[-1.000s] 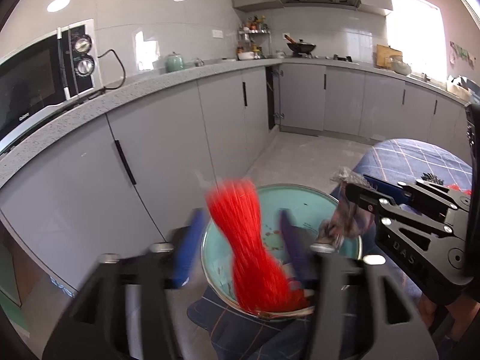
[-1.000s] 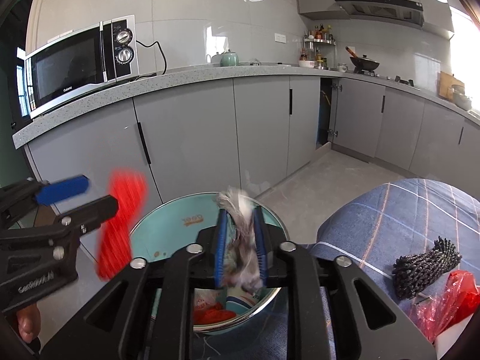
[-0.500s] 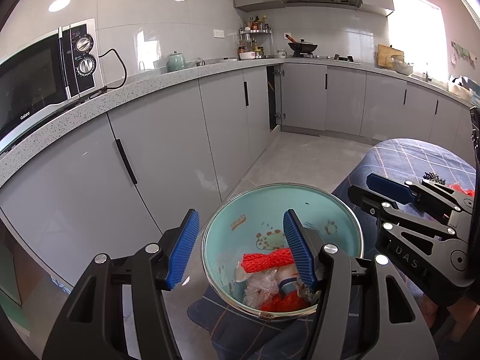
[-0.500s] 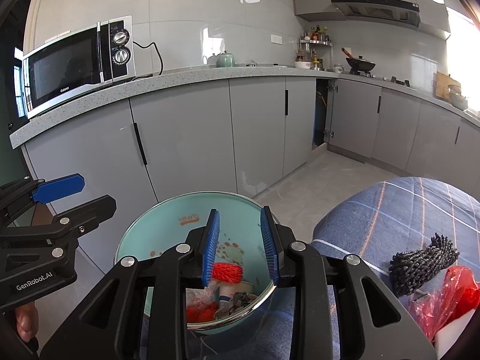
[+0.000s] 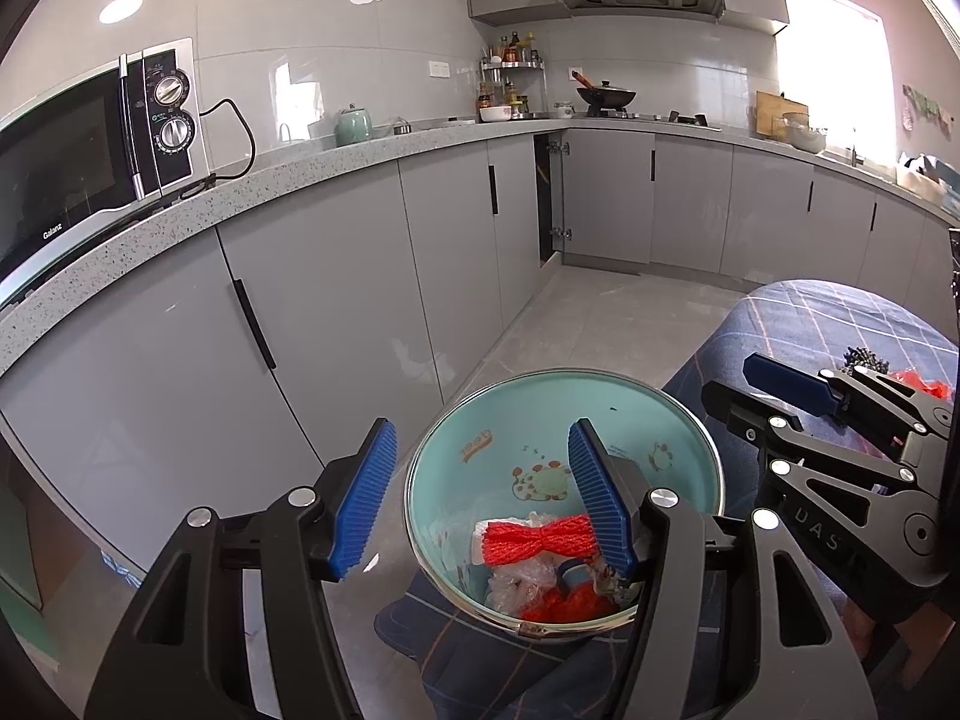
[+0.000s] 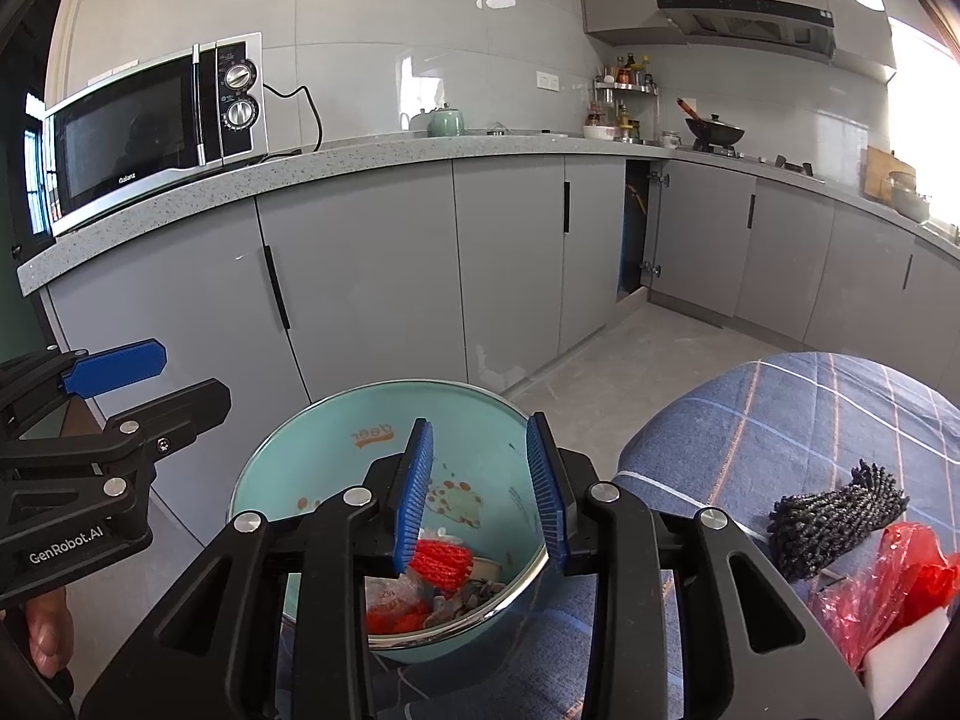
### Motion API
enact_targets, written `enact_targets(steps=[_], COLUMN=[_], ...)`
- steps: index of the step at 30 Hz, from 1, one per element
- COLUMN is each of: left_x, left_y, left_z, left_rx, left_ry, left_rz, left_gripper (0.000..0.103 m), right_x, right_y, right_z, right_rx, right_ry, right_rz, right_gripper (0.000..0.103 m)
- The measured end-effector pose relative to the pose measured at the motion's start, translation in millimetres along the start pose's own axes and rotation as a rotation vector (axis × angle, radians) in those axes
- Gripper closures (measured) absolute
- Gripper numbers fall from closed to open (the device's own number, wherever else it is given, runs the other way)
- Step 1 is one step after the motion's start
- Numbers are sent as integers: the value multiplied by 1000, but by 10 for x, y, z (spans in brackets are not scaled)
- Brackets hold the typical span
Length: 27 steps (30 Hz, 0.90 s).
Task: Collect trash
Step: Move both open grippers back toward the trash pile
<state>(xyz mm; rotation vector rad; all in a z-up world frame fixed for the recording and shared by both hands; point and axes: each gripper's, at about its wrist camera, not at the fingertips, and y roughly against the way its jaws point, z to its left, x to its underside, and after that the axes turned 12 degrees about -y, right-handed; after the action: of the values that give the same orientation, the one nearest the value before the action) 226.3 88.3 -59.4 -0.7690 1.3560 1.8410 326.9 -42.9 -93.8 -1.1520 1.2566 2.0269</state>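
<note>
A teal bowl (image 5: 510, 420) with a metal rim sits on the blue checked cloth (image 6: 780, 420) just below both grippers. In it lie a red string bundle (image 5: 540, 537), clear plastic wrap (image 5: 522, 579), a grey crumpled scrap (image 6: 468, 591) and more red trash (image 5: 564, 603). My left gripper (image 5: 480, 429) hangs over the bowl's left side, open and empty. My right gripper (image 6: 480, 423) is over the bowl (image 6: 336, 438) too; its jaws are opening with nothing between them. A black cord bundle (image 6: 840, 519) and a red plastic bag (image 6: 894, 582) lie on the cloth to the right.
Grey kitchen cabinets (image 6: 372, 276) run behind the bowl under a speckled counter with a microwave (image 6: 156, 132). One cabinet door (image 6: 636, 240) stands ajar. A grey tiled floor (image 5: 600, 324) shows beyond the table edge. A hand (image 6: 48, 636) holds the left gripper.
The red string bundle dropped from between my left fingers into the bowl. My right gripper let go of the grey scrap, which now lies in the bowl, and its jaws have widened.
</note>
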Motion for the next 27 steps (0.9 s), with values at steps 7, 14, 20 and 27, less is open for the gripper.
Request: enact_targets(steps=[7,14,20,27], left_x=[-5,-8,-13,-65], left_y=[24,55,87,124], left_z=[0,-26,-47,-210], left_rx=[-3,-8,1,31], left_ry=[3,4,5,-14], left_rz=[-5,-10,-14,-22], left_gripper=[38,33,30,29], right_x=[-10,9,29,38], right_y=[136,261,431,734], right_z=[-17,-42,-81,-183], right_rx=[13,25,35,62], right_ry=[-8,-8,-14,-16], right_rz=[-17,-26,-37,-66], right_gripper=[68,67,66,63])
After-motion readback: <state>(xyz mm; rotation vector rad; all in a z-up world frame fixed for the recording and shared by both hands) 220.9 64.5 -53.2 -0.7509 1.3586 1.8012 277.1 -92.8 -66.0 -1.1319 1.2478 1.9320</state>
